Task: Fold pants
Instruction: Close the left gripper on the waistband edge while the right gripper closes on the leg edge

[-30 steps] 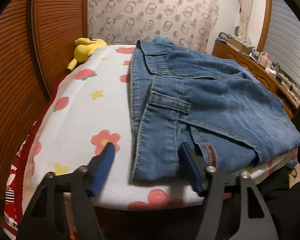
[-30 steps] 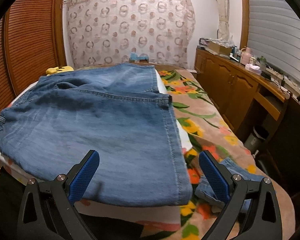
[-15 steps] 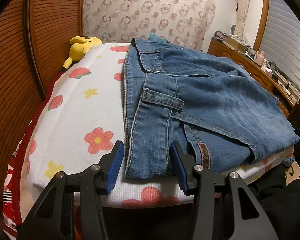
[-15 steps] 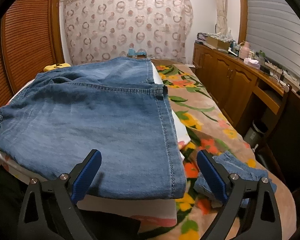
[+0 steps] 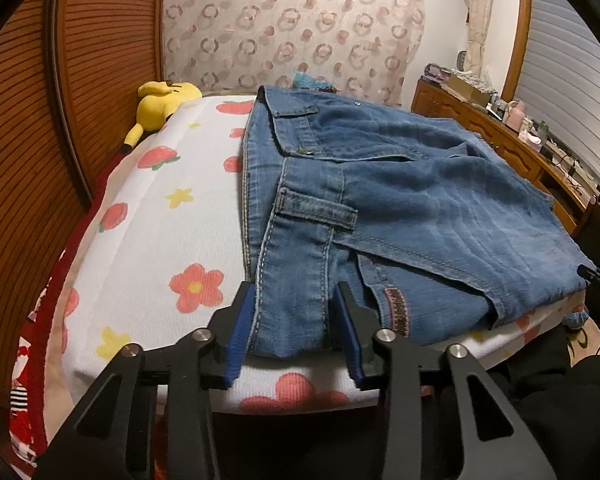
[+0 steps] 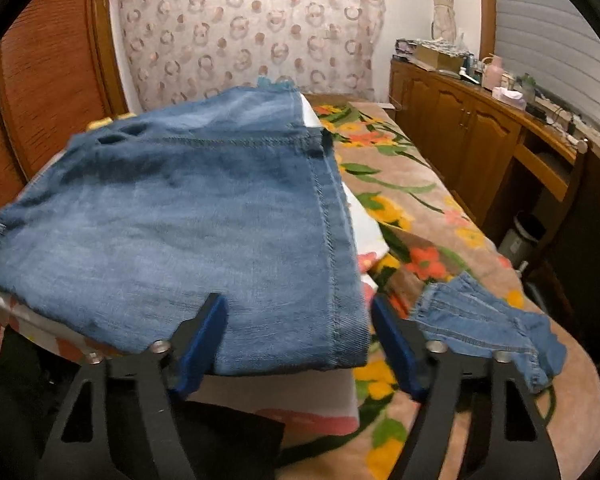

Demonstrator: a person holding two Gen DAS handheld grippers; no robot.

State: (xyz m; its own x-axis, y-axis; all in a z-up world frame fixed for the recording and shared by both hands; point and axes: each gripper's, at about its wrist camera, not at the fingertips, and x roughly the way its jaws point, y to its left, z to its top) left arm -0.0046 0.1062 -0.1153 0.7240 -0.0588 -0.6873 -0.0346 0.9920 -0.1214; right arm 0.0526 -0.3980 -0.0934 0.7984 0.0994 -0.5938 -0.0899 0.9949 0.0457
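Note:
Blue denim pants lie folded on a white flower-print pad on the bed. My left gripper has its blue-padded jaws on either side of the near waistband edge, narrowed but with denim between them. In the right wrist view the same pants fill the left and middle. My right gripper has its jaws either side of the near right corner of the denim, partly closed, with a gap still showing.
A yellow plush toy lies at the far left by the wooden wall. A second small denim piece lies on the flowered blanket to the right. A wooden cabinet with clutter runs along the right side.
Both grippers have moved forward onto the near edge of the pants and their jaws have narrowed around the denim. The pants edge looks slightly lifted in the right view.

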